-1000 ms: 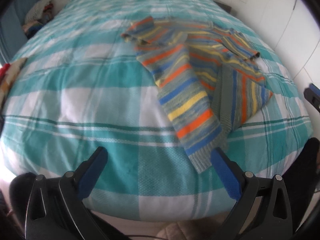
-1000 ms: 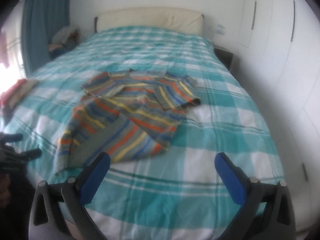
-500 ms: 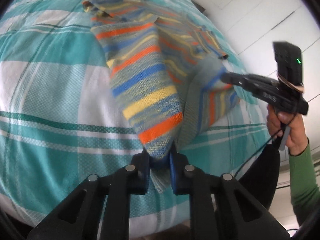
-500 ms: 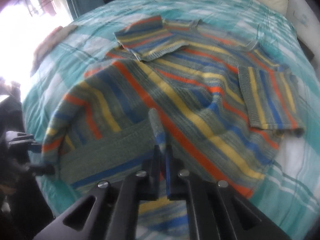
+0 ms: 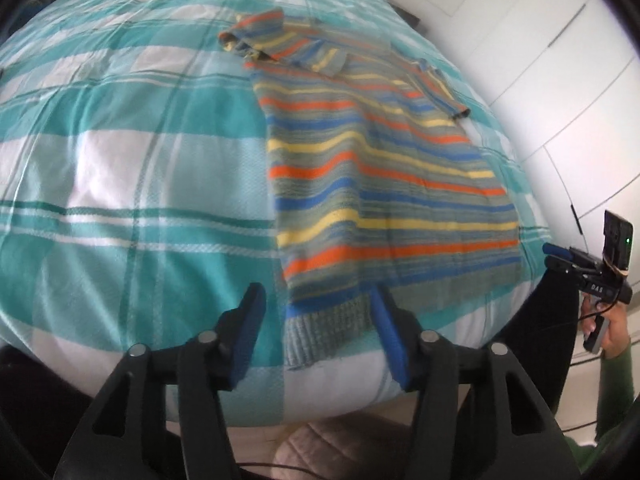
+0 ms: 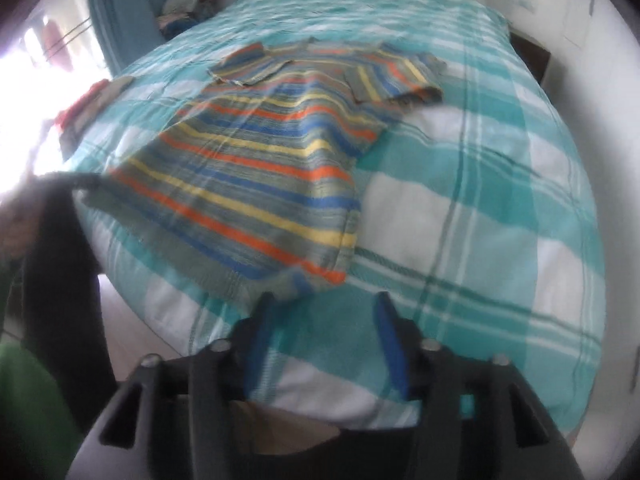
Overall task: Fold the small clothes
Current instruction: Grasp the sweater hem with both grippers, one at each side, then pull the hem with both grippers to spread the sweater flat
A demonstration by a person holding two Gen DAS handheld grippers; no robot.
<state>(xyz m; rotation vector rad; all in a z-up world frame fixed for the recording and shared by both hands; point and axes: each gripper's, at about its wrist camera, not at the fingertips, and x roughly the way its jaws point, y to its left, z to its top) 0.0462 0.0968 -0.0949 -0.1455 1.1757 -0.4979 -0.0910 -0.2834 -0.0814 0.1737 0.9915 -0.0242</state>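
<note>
A small knitted sweater (image 5: 380, 184) with orange, yellow and blue stripes lies flat on the teal checked bedcover (image 5: 120, 152), its sleeves folded in near the collar. My left gripper (image 5: 318, 300) sits over the near left hem corner. Its jaws are opening, and the grey ribbed hem (image 5: 320, 332) lies loose between the blue pads. In the right wrist view the sweater (image 6: 256, 184) spreads ahead, and my right gripper (image 6: 324, 308) is just behind its near right corner. Its jaws are opening with only bedcover between them. The right gripper (image 5: 560, 258) also shows at the bed's right edge.
White wardrobe doors (image 5: 540, 60) run close along the bed's right side. A pile of clothes (image 6: 92, 104) lies at the bed's left edge, with a blue curtain (image 6: 132, 12) beyond. A dark nightstand (image 6: 528, 56) stands by the headboard. A hand with a green sleeve (image 5: 616, 380) holds the right gripper.
Half a second ago both grippers were shut on the sweater's hem; now both have let go and drawn back. The crumpled sweater now lies spread flat.
</note>
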